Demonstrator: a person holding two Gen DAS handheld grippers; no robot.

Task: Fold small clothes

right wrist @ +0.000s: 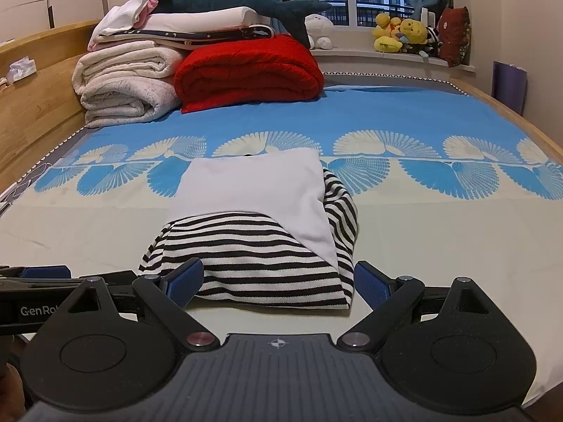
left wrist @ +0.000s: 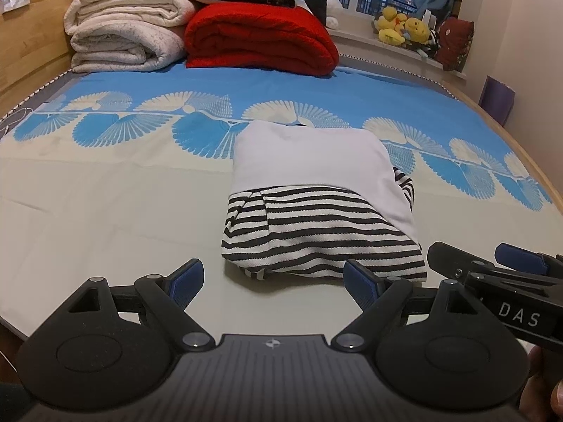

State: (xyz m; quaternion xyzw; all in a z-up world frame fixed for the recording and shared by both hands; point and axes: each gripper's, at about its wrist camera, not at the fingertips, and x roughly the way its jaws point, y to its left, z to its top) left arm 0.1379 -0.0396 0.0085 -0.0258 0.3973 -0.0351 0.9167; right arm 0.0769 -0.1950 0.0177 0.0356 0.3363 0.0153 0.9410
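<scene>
The folded garment (left wrist: 316, 211) lies on the bed, on the pale part of the sheet near the bed's near edge, roughly midway between its side edges. It is a black-and-white striped piece with a plain white panel (left wrist: 309, 158) folded over its far half; the white panel's far edge reaches the band of blue and cream fan shapes printed across the sheet (left wrist: 140, 130). Stripes show along the near half and peek out at the right side of the white panel. The bundle is compact and roughly rectangular, with its near corners rounded.

The left gripper (left wrist: 273, 279) hovers just short of the garment's near edge, its blue-padded fingers (left wrist: 186, 277) spread wide with nothing between them; the right-hand finger stands in front of the striped hem, and contact cannot be judged. The right gripper (right wrist: 279, 283) sits close beside it, also spread wide, its fingers (right wrist: 184, 281) bracketing the striped near edge without pressing on it. Each gripper shows at the edge of the other's view.

At the far end of the bed, by the wooden headboard (right wrist: 35, 105), a stack of cream blankets (left wrist: 123, 35) stands next to a folded red blanket (left wrist: 260, 38), with more folded bedding and a dark plush shark (right wrist: 239, 3) on top. Yellow plush toys (right wrist: 397, 31) sit on the windowsill beyond the far corner.
</scene>
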